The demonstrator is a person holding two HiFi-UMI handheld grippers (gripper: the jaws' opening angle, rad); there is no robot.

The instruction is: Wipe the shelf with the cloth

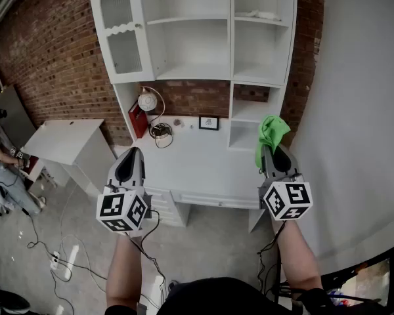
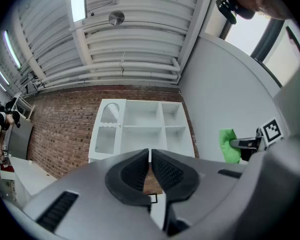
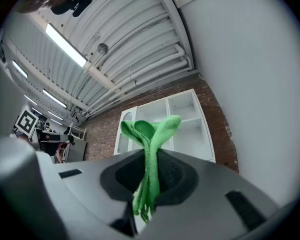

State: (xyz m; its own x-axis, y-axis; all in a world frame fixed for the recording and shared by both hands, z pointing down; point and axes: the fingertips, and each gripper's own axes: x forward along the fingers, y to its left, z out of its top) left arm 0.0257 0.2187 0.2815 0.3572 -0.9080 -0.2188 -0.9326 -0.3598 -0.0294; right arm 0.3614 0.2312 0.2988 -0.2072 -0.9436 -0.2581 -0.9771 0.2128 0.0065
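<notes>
Nearest, at 7 o'clock in the head view, the left gripper (image 1: 131, 156) has its 2 jaws clenched together with nothing between them. At 4 o'clock the right gripper (image 1: 276, 155) grasps the green cloth (image 1: 270, 133), which stands up out of the jaws and flops over at its top, above the white desk (image 1: 197, 166). Farther off, at 12 o'clock, the white shelf (image 1: 197, 44) rises from the desk against a brick wall (image 1: 59, 51), apart from the cloth. A small framed picture (image 1: 209, 123) stands on the desk below the shelf's compartments.
</notes>
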